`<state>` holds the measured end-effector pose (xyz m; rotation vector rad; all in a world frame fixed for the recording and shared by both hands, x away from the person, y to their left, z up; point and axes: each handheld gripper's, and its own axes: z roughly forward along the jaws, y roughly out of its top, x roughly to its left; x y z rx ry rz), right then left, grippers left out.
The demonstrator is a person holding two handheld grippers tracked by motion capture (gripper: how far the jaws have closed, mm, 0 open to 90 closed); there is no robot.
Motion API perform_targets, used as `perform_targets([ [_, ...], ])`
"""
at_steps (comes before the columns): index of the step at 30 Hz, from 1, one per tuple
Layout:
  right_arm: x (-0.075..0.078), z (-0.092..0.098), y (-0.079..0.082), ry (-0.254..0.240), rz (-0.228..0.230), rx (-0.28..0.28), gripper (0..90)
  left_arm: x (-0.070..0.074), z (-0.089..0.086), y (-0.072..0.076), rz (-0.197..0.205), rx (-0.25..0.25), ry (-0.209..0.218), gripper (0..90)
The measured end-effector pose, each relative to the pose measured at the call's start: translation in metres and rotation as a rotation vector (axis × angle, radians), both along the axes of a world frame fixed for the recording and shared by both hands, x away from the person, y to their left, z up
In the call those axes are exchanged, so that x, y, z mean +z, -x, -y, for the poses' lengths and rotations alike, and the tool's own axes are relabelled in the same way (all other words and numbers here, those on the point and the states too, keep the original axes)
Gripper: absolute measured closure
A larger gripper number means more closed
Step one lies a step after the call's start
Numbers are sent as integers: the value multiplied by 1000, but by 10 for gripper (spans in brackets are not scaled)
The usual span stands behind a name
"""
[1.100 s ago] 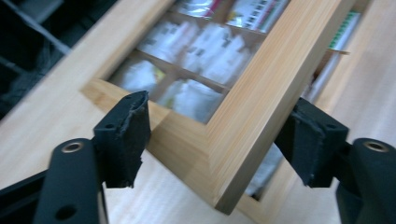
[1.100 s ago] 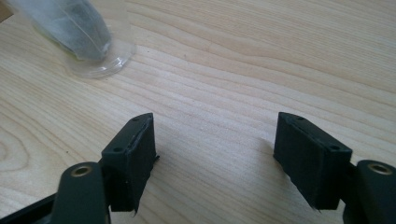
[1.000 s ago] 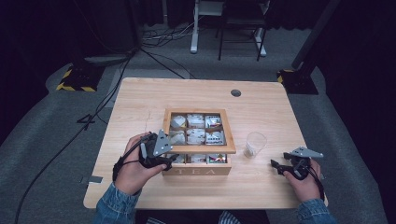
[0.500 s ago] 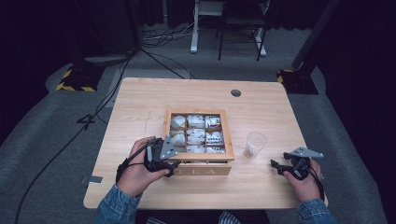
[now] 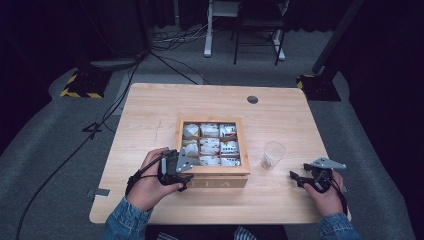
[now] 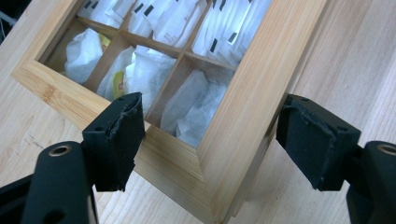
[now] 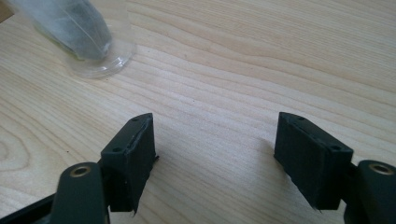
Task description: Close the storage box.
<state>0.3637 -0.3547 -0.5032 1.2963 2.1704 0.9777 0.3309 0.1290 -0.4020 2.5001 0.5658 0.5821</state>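
While the left gripper (image 6: 210,135) straddles the near-left corner of the lidded wooden tea box (image 5: 212,172) — jaws just spread, gripping nothing — lifting the lid likely comes next; the right gripper (image 7: 215,149) rests released beside it.

A recording studio or lab set-up, not a home.

I'm sitting at a lone pale wooden counter (image 5: 150,110) with a cable port, parked in the middle of grey carpet (image 5: 60,150). Black curtains (image 5: 395,60) wall off the space on every side, dark all round. Black cables (image 5: 75,150) snake across the floor, a stand foot with yellow-and-black hazard tape (image 5: 79,90) sits at the left, another dark stand base (image 5: 317,85) at the right. Behind, the white legs of a desk frame (image 5: 210,30) and a black chair (image 5: 257,25).
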Motion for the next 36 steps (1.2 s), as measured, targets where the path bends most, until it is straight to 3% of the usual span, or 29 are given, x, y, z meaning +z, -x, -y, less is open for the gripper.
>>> perform_targets([
  [15, 0, 0, 0, 0, 0, -1, 292, -7, 5, 0, -9, -16, -82, 248],
  [17, 0, 0, 0, 0, -1, -1, 292, -7, 5, 0, -25, -19, -67, 274],
  [18, 0, 0, 0, 0, 0, -1, 291, -5, 4, 1, -30, -35, 15, 309],
  [21, 0, 0, 0, 0, 0, -1, 291, -1, 2, 3, -15, -29, 12, 301],
  [22, 0, 0, 0, 0, 0, -1, 291, 1, 0, 3, -13, -27, 41, 301],
  [24, 0, 0, 0, 1, 0, -1, 291, 2, -1, 3, -16, -25, 50, 298],
  [29, 0, 0, 0, 0, 0, -1, 291, 16, -10, 6, 7, -5, 179, 289],
  [30, 0, 0, 0, 0, 0, -1, 291, 16, -10, 6, 7, -5, 179, 287],
  [31, 0, 0, 0, 0, -1, -1, 291, 20, -15, 7, 18, 11, 218, 285],
  [36, 0, 0, 0, -1, -2, -1, 288, 26, -32, 7, 26, 62, 252, 278],
])
